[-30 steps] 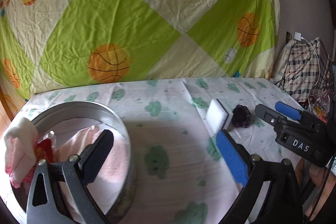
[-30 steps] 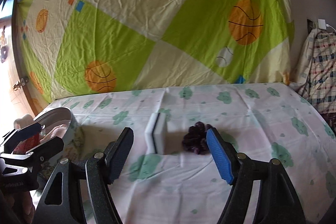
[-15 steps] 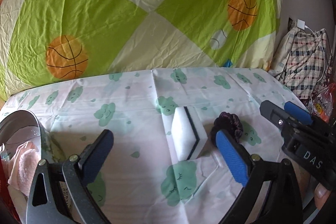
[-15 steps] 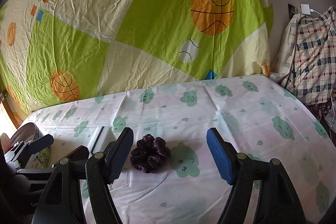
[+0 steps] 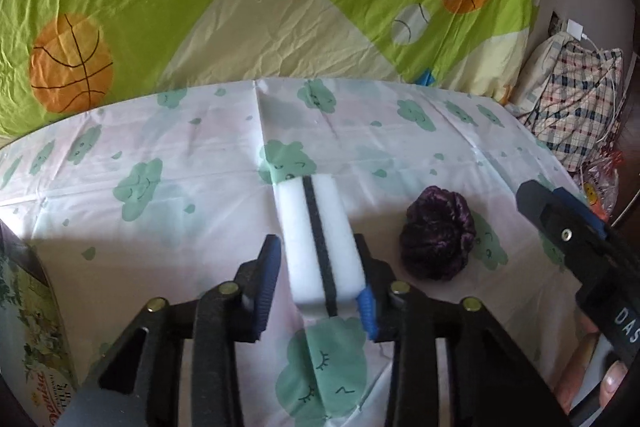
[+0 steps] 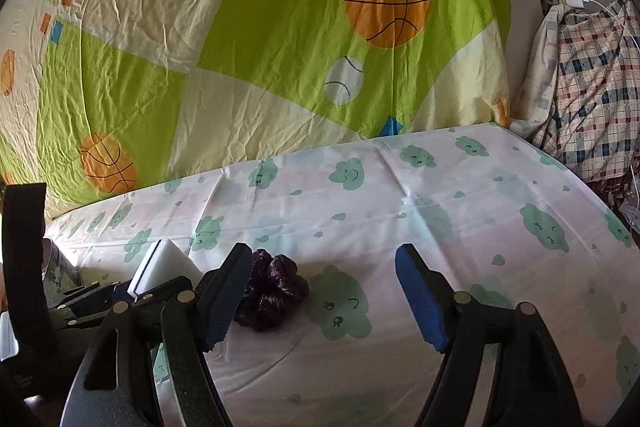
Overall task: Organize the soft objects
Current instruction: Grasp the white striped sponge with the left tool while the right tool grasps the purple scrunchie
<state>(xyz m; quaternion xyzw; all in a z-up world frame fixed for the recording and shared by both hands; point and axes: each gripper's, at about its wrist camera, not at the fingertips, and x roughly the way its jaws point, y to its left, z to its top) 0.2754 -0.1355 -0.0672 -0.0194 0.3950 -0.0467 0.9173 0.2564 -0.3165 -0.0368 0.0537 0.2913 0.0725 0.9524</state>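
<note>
Behind the table a green and cream bedsheet [image 5: 248, 7] printed with basketballs is hanging as a backdrop, and we are looking down on a white tablecloth [image 5: 400, 155] dotted with green clouds.

In the left wrist view, going from the left edge, we are seeing a slice of the printed tin [image 5: 28, 315] at the table's near left corner. A second ago its open top, with pink and white cloths inside, was filling that side; now only its wall is showing. Next comes the left gripper [image 5: 316, 279], whose jaws are closing around the white sponge [image 5: 320, 247] with its dark middle stripe; the sponge is standing on edge between the pads, and the right pad is touching it while a thin gap is showing at the left pad. A second ago these jaws were spread wide and the sponge was lying further off. Just beside it to the right, the purple scrunchie [image 5: 438, 233] is resting on the cloth, apart from the sponge. At the right edge the right gripper's [image 6: 320, 295] finger is poking in, with a thumb below it.

The right wrist view is showing us that gripper spread wide and empty, its left finger partly covering the scrunchie [image 6: 276, 291]. Only this view is showing the plaid fabric [image 6: 588, 75] fully, heaped past the table's far right corner.
</note>
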